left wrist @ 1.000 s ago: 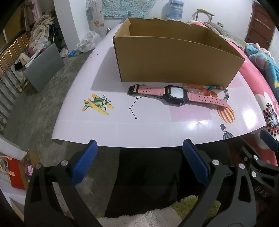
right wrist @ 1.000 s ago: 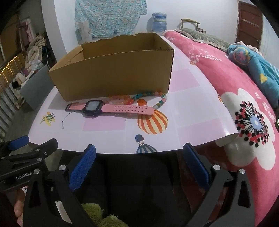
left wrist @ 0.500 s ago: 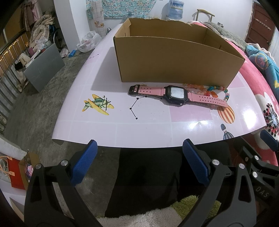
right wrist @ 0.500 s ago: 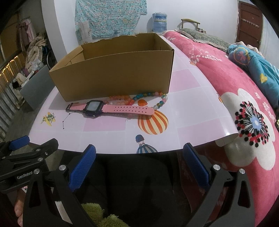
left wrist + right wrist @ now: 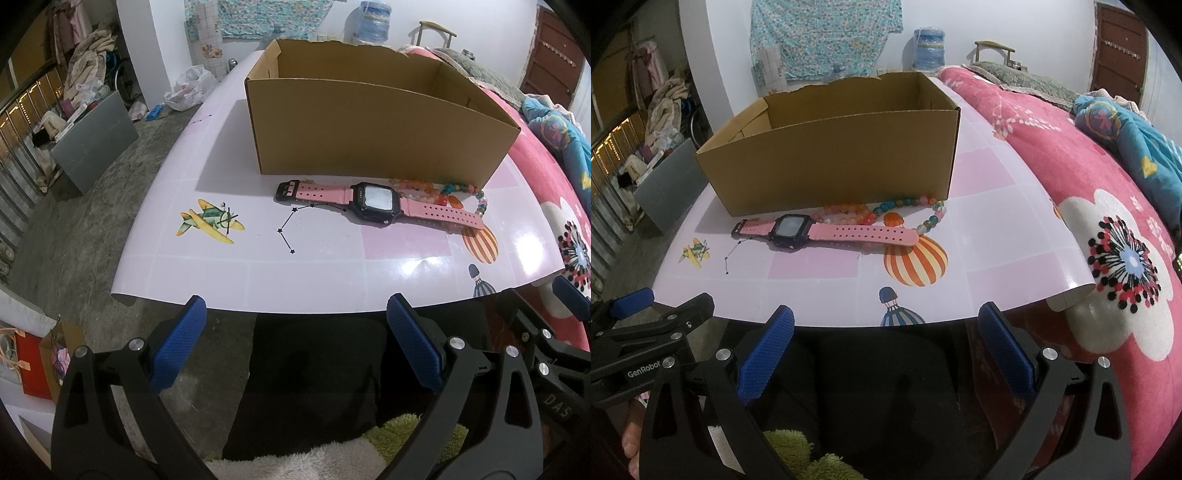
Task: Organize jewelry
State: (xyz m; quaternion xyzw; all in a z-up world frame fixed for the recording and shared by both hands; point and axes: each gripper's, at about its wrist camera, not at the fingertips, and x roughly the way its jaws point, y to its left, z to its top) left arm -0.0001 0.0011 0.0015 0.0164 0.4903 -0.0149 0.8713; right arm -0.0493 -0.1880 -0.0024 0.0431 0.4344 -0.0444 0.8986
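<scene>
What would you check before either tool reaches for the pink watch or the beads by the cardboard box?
1. Left tool open and holding nothing: ok.
2. Right tool open and holding nothing: ok.
3. Pink watch lying flat, nothing on top of it: ok.
4. Bead strings free of the watch: not ok, the strap lies against or over some beads.
5. Cardboard box open at the top: ok.
6. Box floor free for jewelry: cannot tell, the near wall hides it.

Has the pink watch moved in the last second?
No. The pink watch lies in front of the cardboard box, its strap end over the balloon print as before.
</scene>
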